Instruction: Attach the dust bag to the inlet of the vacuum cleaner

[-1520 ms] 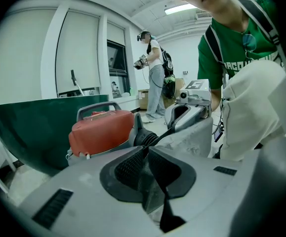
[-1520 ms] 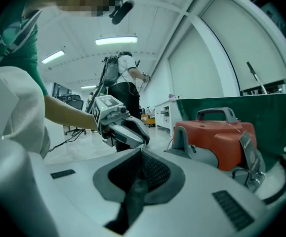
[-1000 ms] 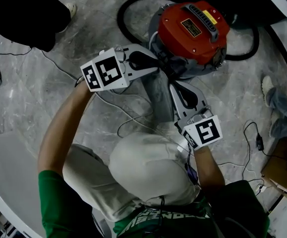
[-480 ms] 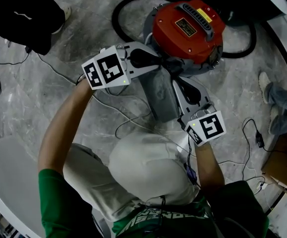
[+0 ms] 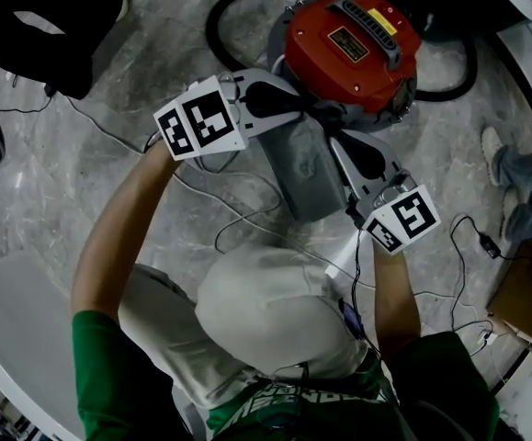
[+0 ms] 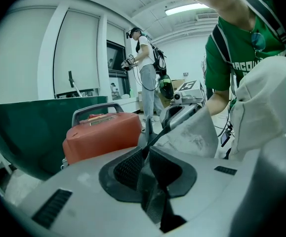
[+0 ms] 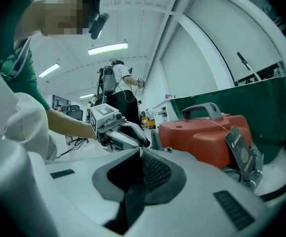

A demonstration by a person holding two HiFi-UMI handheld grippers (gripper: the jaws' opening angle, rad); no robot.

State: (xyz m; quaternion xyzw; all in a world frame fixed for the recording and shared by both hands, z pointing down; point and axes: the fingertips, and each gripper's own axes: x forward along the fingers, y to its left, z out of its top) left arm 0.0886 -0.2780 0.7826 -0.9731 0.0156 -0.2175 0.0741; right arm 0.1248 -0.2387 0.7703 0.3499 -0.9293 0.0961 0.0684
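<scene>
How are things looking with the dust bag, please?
Left gripper shut on bag edge. Right gripper jaws just opening slightly, grip unclear. Bag by vacuum, inlet hidden. Cables on floor below.

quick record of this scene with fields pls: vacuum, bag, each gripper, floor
vacuum cleaner: red lid with handle, grey tub, standing on the floor; black hose curves round behind it
dust bag: grey, held between the two grippers, upper end close to the tub
left gripper: shut on the bag's thin edge
right gripper: jaws nearly together, have just been opening; a thin pale edge at their tips, grip unclear
floor: pale, marbled
</scene>
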